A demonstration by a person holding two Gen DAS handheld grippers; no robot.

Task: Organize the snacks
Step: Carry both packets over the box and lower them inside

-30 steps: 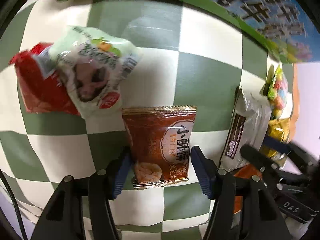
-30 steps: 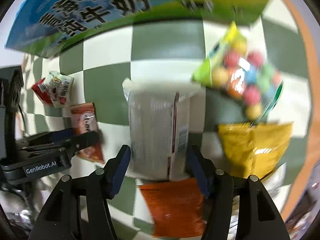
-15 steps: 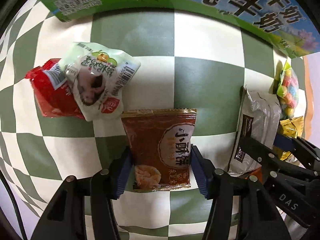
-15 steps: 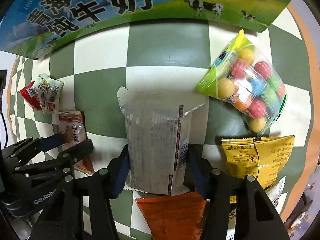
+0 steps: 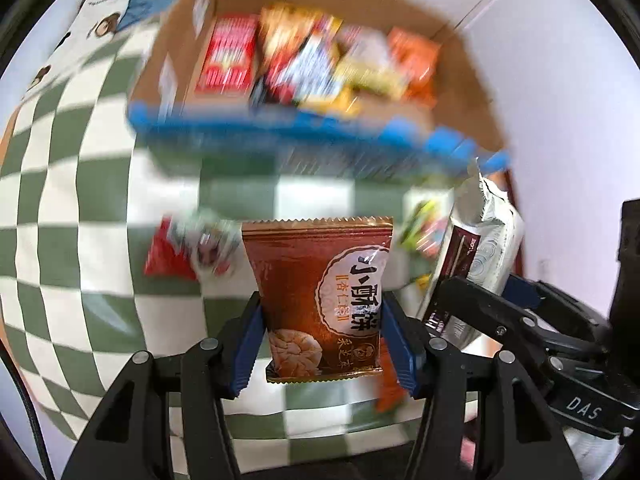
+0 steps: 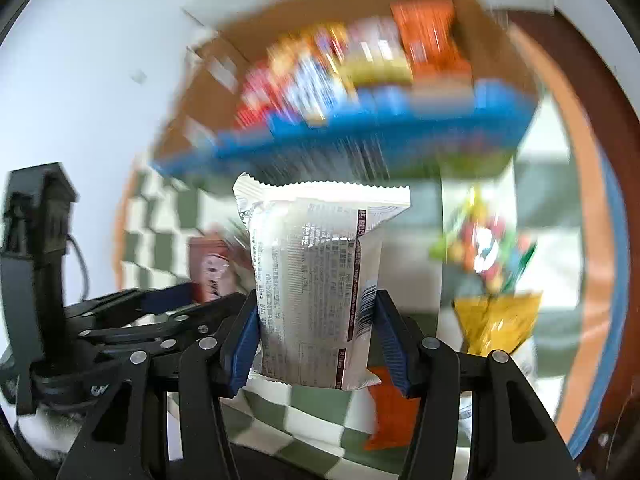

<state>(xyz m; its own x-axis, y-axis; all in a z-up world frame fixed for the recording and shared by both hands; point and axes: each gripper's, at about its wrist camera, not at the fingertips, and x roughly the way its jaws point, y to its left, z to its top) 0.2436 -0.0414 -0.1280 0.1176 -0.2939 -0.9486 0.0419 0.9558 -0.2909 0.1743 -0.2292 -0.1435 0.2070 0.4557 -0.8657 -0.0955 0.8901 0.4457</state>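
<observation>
A green-and-white checked tablecloth (image 5: 72, 216) covers the table, with an orange-brown table edge (image 6: 592, 208) curving along the right in the right wrist view and a plain white wall (image 5: 560, 128) behind. At the far side stands an open cardboard box (image 5: 460, 80) with a blue printed front, holding blurred red, orange and yellow packets. A white cloth with bear faces (image 5: 100, 12) lies at the far left.

Half a second ago both packets lay flat on the cloth and the cameras looked down on them; now both are lifted clear of it and the views tilt up toward the box, which shows its inside.

The left gripper (image 5: 324, 344) is clenched on a glossy brown biscuit packet (image 5: 320, 280) with a serrated top seal, held upright between its ribbed blue pads (image 5: 248, 340). The right gripper (image 6: 316, 344) grips a crinkled silver-white pouch (image 6: 316, 280) with its printed back and barcode facing the camera, also upright, near the box front.

Left on the cloth are a red wrapper (image 5: 164, 256) under a pale packet (image 5: 204, 240) at left, a clear bag of coloured candy balls (image 6: 484, 248), a yellow foil bag (image 6: 496, 324) nearer, and an orange packet (image 6: 392, 412) below the right gripper's fingers
</observation>
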